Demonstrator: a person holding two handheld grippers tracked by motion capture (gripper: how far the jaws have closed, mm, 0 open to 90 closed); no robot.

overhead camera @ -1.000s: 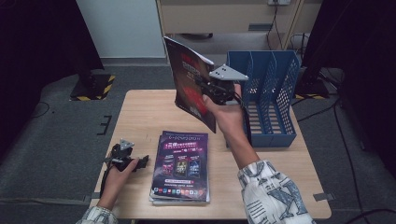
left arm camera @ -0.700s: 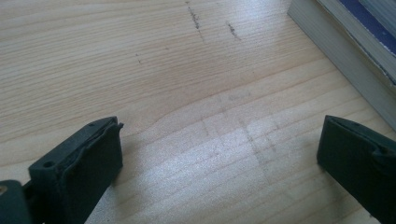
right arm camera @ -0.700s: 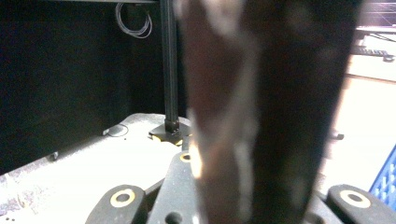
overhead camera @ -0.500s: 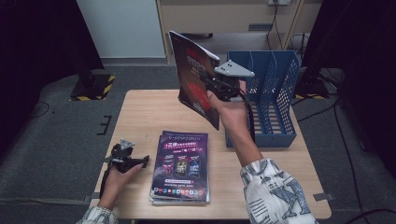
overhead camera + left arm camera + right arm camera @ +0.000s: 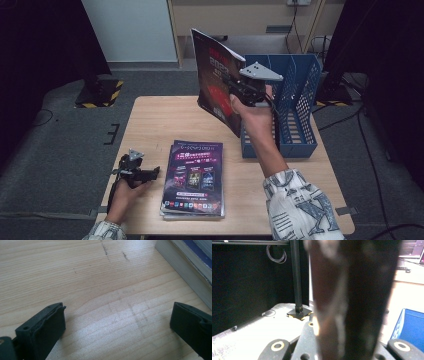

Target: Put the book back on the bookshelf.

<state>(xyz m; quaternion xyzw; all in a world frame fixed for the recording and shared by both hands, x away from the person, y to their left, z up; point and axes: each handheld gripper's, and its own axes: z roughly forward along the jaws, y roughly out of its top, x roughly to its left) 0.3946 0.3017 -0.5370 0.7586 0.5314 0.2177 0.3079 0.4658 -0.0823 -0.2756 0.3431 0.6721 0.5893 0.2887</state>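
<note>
One blue file rack (image 5: 295,107), slots bare.

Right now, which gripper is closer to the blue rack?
Right. The right gripper holds a magazine up just left of the blue rack. The left gripper rests on the table's near-left part, beyond the magazine stack.

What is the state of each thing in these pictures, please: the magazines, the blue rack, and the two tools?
Held magazine: closed, lifted upright in the air beside the rack, clamped by the right tool.
Stack of magazines: lying flat on the table, closed, untouched.
Blue file rack: standing on the table, no magazine seen in its slots.
Right tool: shut on the held magazine.
Left tool: open, low over the bare table.
</note>
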